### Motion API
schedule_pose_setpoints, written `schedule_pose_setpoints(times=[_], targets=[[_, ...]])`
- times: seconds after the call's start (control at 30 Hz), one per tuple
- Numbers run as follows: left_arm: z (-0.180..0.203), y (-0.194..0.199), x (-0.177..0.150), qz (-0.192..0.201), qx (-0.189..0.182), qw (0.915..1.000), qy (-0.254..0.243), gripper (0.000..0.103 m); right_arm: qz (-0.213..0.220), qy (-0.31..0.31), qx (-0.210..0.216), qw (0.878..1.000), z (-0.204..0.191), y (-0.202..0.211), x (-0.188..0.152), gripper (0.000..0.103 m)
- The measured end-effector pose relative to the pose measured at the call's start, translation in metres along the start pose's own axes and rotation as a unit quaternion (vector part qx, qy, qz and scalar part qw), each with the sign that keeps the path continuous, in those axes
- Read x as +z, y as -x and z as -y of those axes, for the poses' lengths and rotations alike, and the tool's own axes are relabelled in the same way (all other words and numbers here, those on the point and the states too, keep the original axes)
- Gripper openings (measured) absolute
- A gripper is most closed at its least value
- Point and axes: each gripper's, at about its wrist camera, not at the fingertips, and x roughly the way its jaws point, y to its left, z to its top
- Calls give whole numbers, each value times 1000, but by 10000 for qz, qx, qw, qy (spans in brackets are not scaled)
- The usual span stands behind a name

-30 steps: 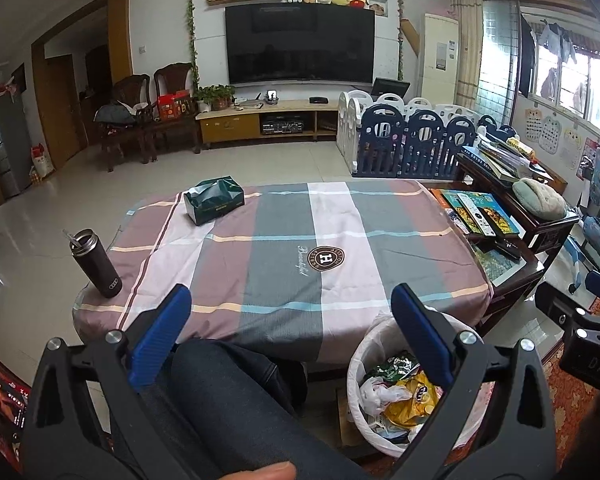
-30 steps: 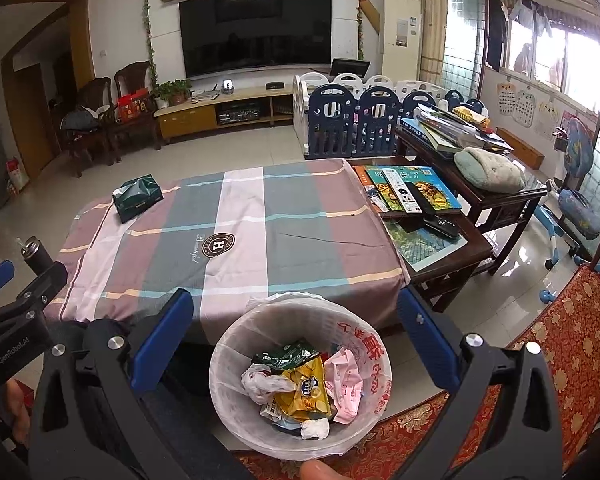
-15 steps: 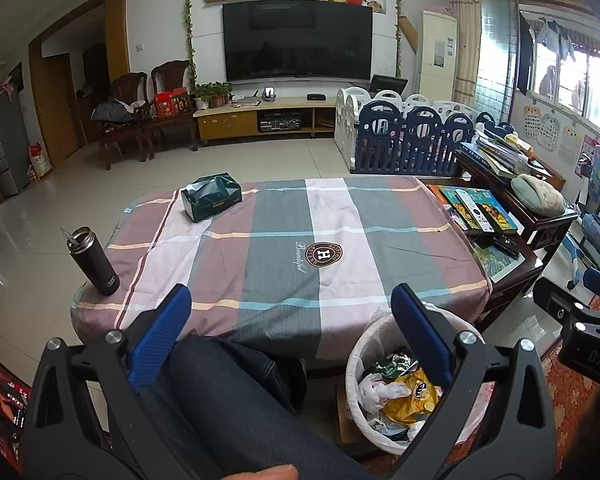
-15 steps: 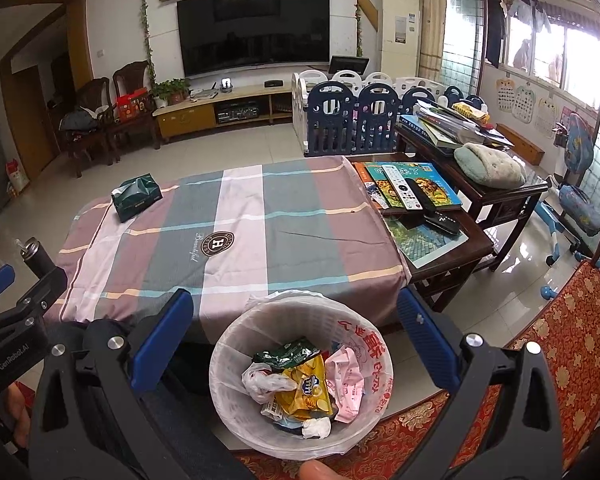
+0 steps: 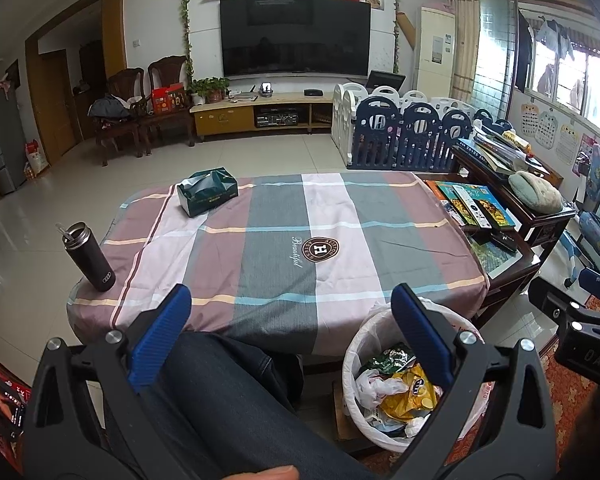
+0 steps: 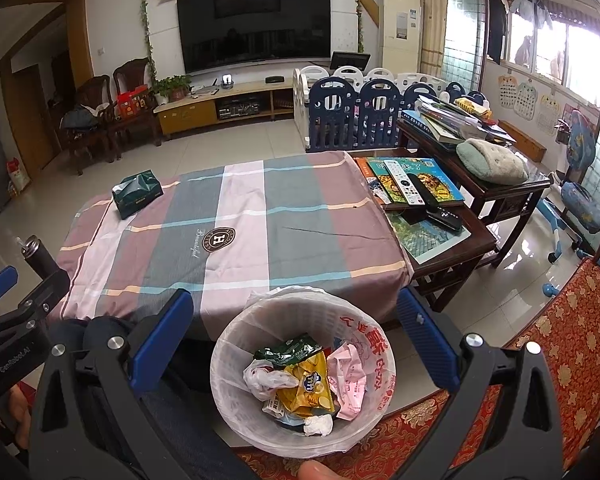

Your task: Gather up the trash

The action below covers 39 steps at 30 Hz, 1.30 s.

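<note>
Both grippers hang with fingers spread wide and nothing between them — the left gripper (image 5: pixel 290 320) over a dark trouser leg (image 5: pixel 236 408), the right gripper (image 6: pixel 294 324) directly above the white-lined trash bin (image 6: pixel 260 316). The bin stands on the floor at the near edge of the table's plaid cloth (image 6: pixel 236 208) and holds the trash (image 6: pixel 304 384): a yellow snack bag, a green wrapper, crumpled pink and white pieces — while a green tissue box (image 5: pixel 208 192) and a dark bottle (image 5: pixel 90 258) stand on the cloth

Tablecloth (image 5: pixel 284 240) — matt cloth; floor (image 5: pixel 60 200) — glossy tile.
</note>
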Motion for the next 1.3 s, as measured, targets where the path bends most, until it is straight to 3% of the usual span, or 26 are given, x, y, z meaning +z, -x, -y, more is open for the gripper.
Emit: schedule_pose_setpoints(times=[1.3], targets=[[1,-6,-8,-131,-61,9999,-11,100,-52,-61,51,10000,2,-6,-3,99]])
